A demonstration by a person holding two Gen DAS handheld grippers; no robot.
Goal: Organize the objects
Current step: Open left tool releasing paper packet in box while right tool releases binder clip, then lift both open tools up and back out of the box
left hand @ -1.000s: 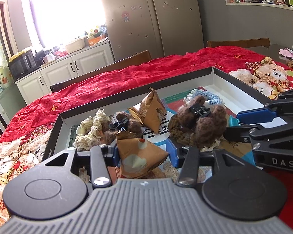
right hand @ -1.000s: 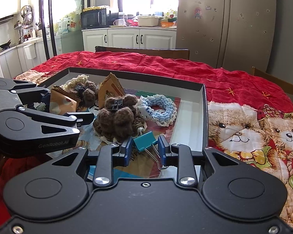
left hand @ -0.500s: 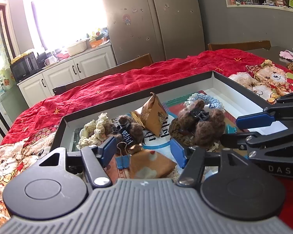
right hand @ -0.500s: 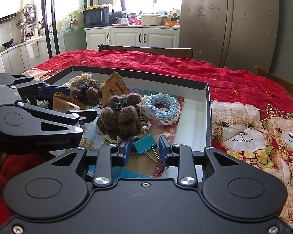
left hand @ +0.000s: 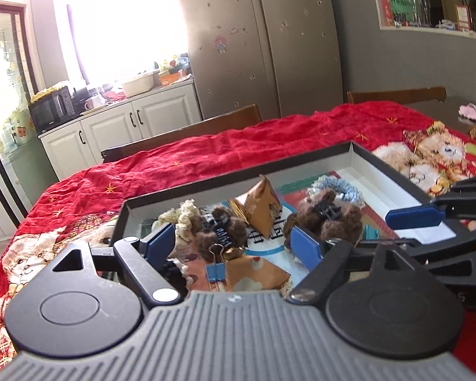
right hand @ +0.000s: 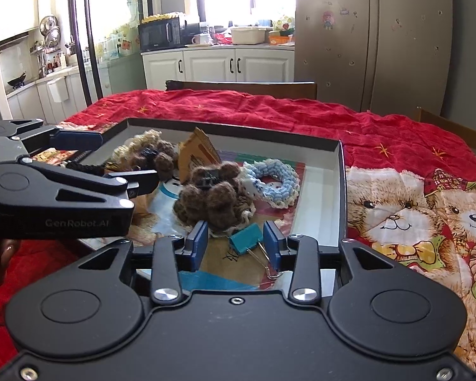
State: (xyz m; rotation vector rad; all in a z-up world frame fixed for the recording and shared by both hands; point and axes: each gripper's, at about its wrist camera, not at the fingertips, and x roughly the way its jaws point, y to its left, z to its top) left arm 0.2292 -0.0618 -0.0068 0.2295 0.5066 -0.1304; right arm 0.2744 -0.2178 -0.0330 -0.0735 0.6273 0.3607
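A shallow black box [left hand: 238,174] [right hand: 341,190] on the red cloth holds several small things. My left gripper [left hand: 234,243] is open and empty above an orange pouch [left hand: 257,273] and a small blue binder clip [left hand: 215,271] lying in the box. My right gripper [right hand: 236,243] is open; a teal binder clip [right hand: 246,239] lies in the box between its fingers. A brown furry hair claw [right hand: 212,197] [left hand: 327,219], a second brown one [left hand: 222,233], a cream scrunchie [left hand: 181,219], an upright orange pouch [left hand: 261,208] and a blue crochet ring [right hand: 276,184] also lie inside.
The red tablecloth [right hand: 269,111] with teddy-bear prints [right hand: 396,212] covers the table around the box. Wooden chair backs [right hand: 244,87] stand at the far edge. Each gripper shows at the side of the other's view.
My left gripper has opened and let go of the orange pouch, which now lies in the box. My right gripper has opened off the teal clip. Both have drawn back a little.
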